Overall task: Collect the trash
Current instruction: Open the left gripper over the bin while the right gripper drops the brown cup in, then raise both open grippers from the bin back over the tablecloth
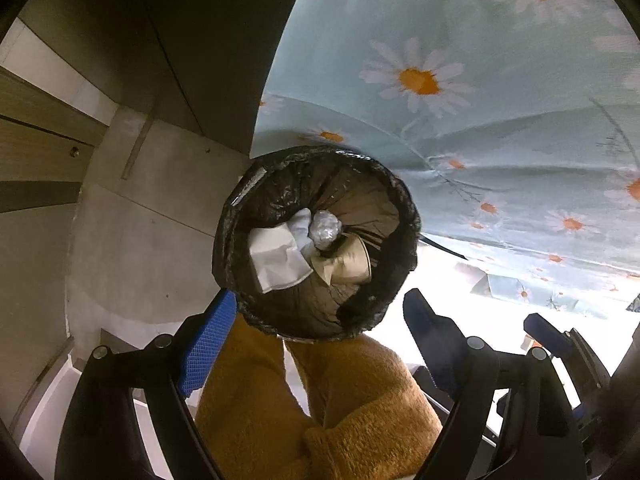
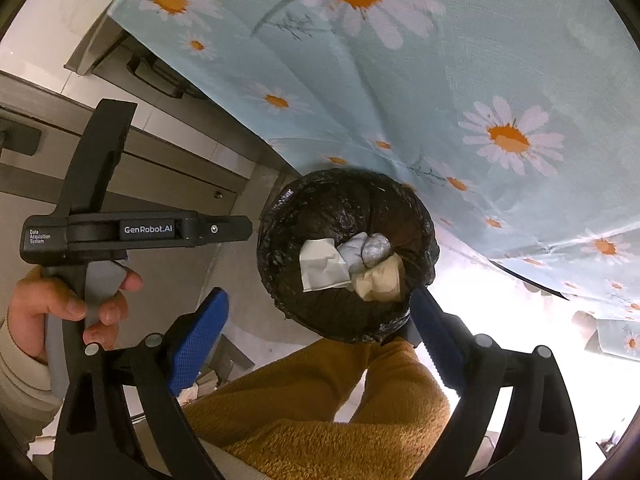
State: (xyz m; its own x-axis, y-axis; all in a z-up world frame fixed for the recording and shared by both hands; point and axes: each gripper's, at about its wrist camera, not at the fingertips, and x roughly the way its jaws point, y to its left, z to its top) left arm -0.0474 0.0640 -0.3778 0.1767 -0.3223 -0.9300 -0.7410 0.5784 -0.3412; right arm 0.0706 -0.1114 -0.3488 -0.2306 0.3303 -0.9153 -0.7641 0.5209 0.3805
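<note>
Both grippers are hanging spread and empty over a lined bin holding the trash.

The left gripper (image 1: 316, 316) is pointing steeply down with its blue-padded fingers (image 1: 208, 344) standing wide apart, nothing between the pads; the right gripper (image 2: 320, 320) is doing the same, its fingers (image 2: 198, 336) gripping nothing. Below them, the bin (image 1: 240, 216), lined with a black bag, is holding white crumpled paper (image 1: 276, 256), a silvery wad (image 1: 326, 232) and a tan piece (image 1: 348, 264). The person's tan fleece legs (image 1: 360, 400) are standing just beside the bin. A daisy-printed blue cloth (image 1: 460, 100) is hanging behind it. A hand (image 2: 60, 308) is holding the left gripper's handle.
</note>
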